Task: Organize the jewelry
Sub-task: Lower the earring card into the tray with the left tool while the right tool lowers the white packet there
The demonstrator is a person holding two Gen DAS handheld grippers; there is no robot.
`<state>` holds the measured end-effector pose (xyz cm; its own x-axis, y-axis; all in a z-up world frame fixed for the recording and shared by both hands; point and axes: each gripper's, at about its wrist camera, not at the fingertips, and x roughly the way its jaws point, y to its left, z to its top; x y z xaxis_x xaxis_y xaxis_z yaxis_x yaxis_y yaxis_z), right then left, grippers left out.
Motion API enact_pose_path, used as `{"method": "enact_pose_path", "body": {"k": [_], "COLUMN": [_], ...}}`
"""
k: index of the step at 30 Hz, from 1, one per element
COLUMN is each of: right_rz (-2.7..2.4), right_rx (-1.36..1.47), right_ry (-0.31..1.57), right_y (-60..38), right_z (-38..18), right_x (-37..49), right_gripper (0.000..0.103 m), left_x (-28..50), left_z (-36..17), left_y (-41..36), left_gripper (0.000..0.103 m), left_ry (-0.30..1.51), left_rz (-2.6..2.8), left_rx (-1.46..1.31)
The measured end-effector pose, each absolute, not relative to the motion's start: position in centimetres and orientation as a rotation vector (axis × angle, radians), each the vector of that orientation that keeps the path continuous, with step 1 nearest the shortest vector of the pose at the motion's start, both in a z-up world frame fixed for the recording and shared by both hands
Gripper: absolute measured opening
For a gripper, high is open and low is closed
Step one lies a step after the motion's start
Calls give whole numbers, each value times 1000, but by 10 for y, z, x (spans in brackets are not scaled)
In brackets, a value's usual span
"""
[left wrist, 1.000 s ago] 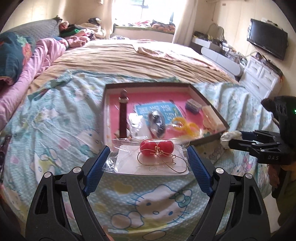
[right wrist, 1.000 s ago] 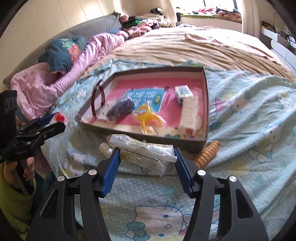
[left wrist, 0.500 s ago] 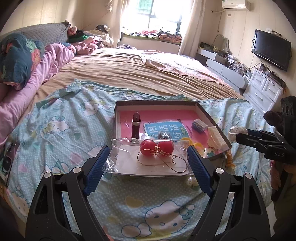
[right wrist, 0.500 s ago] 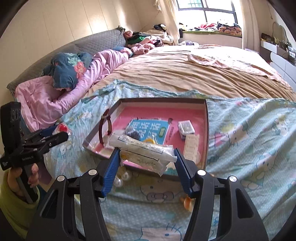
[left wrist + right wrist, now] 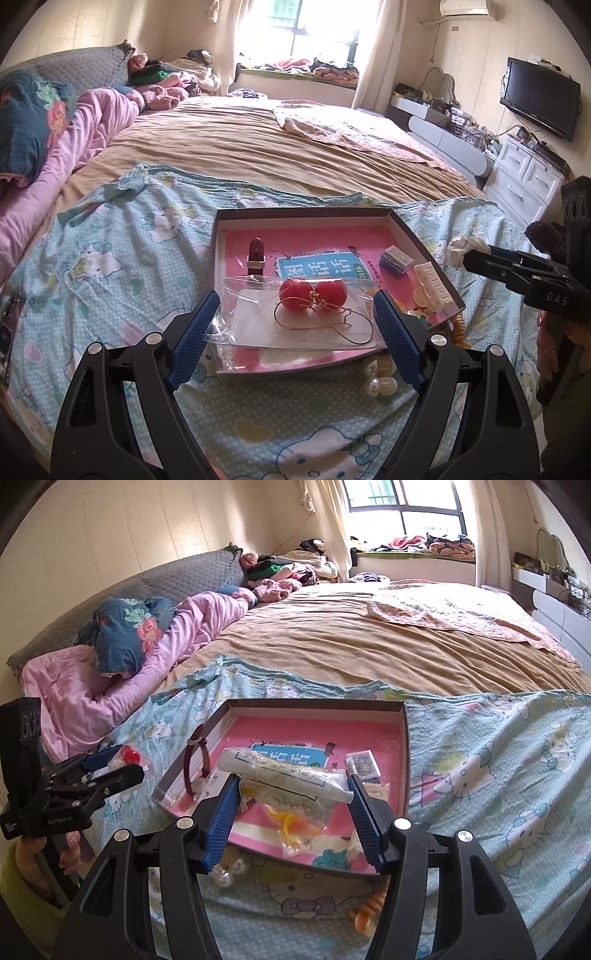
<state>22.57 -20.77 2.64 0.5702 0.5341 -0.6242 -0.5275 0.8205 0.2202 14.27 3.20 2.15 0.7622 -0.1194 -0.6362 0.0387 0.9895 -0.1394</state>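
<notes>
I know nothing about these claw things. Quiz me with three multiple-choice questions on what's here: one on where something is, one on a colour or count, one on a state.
1. Where is the watch strap?
A. in the tray
B. on the pillow
C. on the TV

2. How many red balls are in the left claw's bag?
A. one
B. two
C. four

3. What is the right claw doing?
A. hanging empty
B. gripping a packet
C. gripping the tray

Answers: 1 A, the strap lies at the left of the tray. 2 B, two balls sit side by side. 3 B, the packet is pinched between its fingers.
</notes>
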Motion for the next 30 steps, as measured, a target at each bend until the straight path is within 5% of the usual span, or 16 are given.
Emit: {"method": "enact_pose_path", "body": {"k": [30], "right_rz": [523], "right_rx": [-59], "right_ry": [846], "right_y": [-184], "right_z": [-19], "right_x": [288], "right_gripper": [57], "left_x": [195], "left_z": [-28], "left_y": [18], "left_gripper": [77], "left_ry": [808], "left_rz": [-140], "left_rx": [-100]}}
